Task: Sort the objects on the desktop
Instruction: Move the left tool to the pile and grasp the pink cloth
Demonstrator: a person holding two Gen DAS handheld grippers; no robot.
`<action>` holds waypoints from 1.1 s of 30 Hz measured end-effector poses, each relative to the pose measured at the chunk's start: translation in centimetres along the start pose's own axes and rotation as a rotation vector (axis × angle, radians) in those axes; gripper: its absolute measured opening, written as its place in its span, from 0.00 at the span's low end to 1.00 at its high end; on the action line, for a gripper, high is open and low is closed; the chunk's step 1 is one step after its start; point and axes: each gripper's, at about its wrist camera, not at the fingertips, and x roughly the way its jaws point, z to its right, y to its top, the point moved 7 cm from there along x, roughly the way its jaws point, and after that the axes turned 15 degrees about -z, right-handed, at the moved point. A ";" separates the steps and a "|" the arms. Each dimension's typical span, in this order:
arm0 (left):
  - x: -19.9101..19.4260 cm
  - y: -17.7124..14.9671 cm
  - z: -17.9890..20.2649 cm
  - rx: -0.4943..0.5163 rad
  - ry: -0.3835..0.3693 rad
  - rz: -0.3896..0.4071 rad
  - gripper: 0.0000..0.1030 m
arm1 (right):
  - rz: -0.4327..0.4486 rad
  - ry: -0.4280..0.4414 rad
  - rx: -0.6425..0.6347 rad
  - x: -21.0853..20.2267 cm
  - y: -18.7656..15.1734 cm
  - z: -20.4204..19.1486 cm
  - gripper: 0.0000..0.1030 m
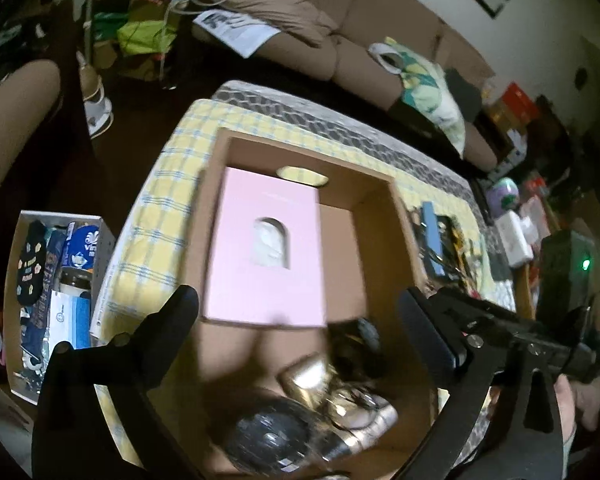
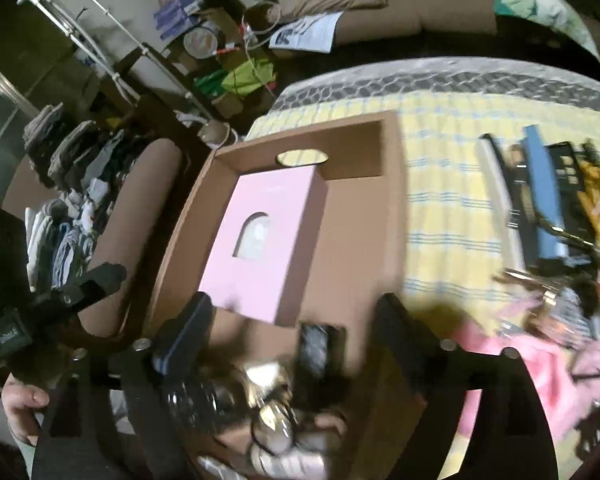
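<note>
inside the cardboard box | flat matte pink carton | arched window

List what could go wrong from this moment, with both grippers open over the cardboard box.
1. The left gripper and right gripper hang close together above the cardboard box; they could bump each other.
2. The small items piled at the near end are blurred and jumbled, so a grab may catch the wrong one.
3. The pink box fills much of the floor, leaving little room for the pile on the tablecloth.
</note>
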 end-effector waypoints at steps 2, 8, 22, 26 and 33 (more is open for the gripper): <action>-0.2 -1.0 1.9 0.030 0.009 -0.007 0.99 | 0.025 -0.017 0.012 -2.3 -1.2 1.1 1.00; -0.5 -4.1 7.2 0.119 0.053 -0.012 0.99 | 0.089 -0.082 0.083 -8.8 -5.1 6.2 1.00; 7.6 -12.9 23.0 0.451 0.121 -0.044 0.99 | 0.256 -0.119 0.306 -16.0 -13.3 18.9 1.00; 11.8 -13.6 25.6 0.554 0.259 -0.047 0.99 | 0.256 -0.127 0.310 -15.5 -13.7 20.9 1.00; 18.2 -13.6 26.0 0.626 0.366 -0.130 0.74 | 0.220 -0.128 0.256 -14.2 -13.1 21.6 1.00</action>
